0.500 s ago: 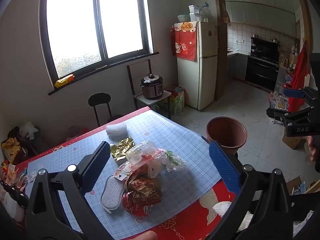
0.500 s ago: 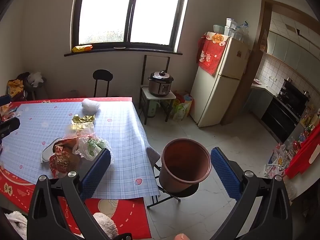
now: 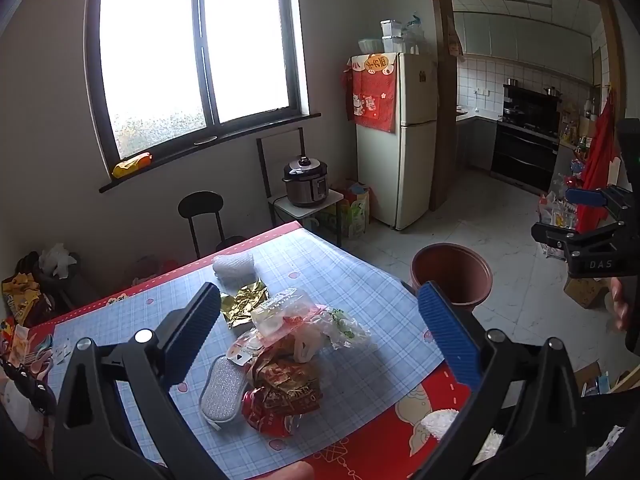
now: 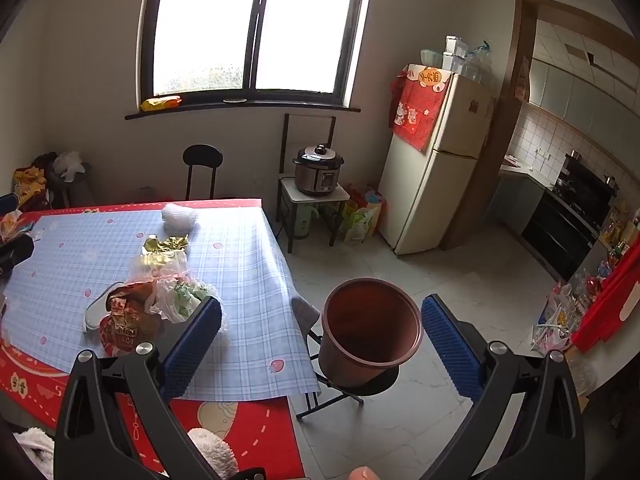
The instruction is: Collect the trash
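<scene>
Kitchen-dining room, daylight from a wide window, checked blue cloth over a red-bordered table (image 3: 360, 292)

Trash heaped near the table's near edge: red crumpled snack wrappers (image 3: 284, 392), a clear plastic bag (image 3: 340, 326) with green print, a clear lidded tub (image 3: 280, 308) on top, a gold foil wrapper (image 3: 244, 304) just behind, a grey sponge pad (image 3: 224, 390) touching the heap's left side, a white mesh wad (image 3: 234, 266) further back, apart from the rest

Probably all light, soft and crinkly; likely to collapse under the pads and slip if pinched at a flat face. Best taken at a bunched fold or a raised edge; tub stiffer, to be gripped across its width

Brown bucket (image 4: 370, 328) on a small black stool just beside the table's corner, upright, mouth open, nothing visible inside

Left gripper (image 3: 320, 336) hovering over the heap, fingers spread wide, nothing between them. Right gripper (image 4: 322, 344) aimed at the bucket, fingers likewise wide apart and empty

Beyond: rice cooker (image 4: 319, 170) on a low stand, fridge (image 4: 436, 184), black stool by the wall
</scene>
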A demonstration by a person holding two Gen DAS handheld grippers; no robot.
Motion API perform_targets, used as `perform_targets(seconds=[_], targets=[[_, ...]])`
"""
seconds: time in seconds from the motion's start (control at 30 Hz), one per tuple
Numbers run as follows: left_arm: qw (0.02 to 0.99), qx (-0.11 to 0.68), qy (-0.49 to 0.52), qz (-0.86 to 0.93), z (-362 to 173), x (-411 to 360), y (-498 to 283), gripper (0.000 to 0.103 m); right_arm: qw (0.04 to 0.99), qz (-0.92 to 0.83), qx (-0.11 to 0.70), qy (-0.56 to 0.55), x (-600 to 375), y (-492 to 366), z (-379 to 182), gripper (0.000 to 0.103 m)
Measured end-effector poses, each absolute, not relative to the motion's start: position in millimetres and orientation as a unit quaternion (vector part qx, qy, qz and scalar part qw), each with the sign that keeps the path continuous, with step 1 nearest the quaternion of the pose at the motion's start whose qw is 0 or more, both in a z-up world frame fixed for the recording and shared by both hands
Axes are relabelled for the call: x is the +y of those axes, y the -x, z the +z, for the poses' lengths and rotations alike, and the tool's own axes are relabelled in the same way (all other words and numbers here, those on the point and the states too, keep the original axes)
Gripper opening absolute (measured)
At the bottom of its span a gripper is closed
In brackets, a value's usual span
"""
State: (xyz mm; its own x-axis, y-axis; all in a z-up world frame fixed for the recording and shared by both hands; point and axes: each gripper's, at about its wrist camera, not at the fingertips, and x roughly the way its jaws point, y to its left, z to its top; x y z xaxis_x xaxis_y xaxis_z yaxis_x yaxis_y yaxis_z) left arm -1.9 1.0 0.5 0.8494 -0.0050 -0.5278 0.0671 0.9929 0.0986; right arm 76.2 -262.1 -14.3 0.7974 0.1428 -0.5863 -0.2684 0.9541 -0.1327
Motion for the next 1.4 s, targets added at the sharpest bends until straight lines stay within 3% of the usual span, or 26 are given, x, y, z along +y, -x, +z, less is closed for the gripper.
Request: perform_targets(seconds=[1.4], targets=[[0.961, 0.271, -0.055, -0.019, 5.9, 1.9, 5.5, 0.098, 0.943, 0.107, 0.299, 0.099, -266.3, -71.7, -18.0, 0.099]])
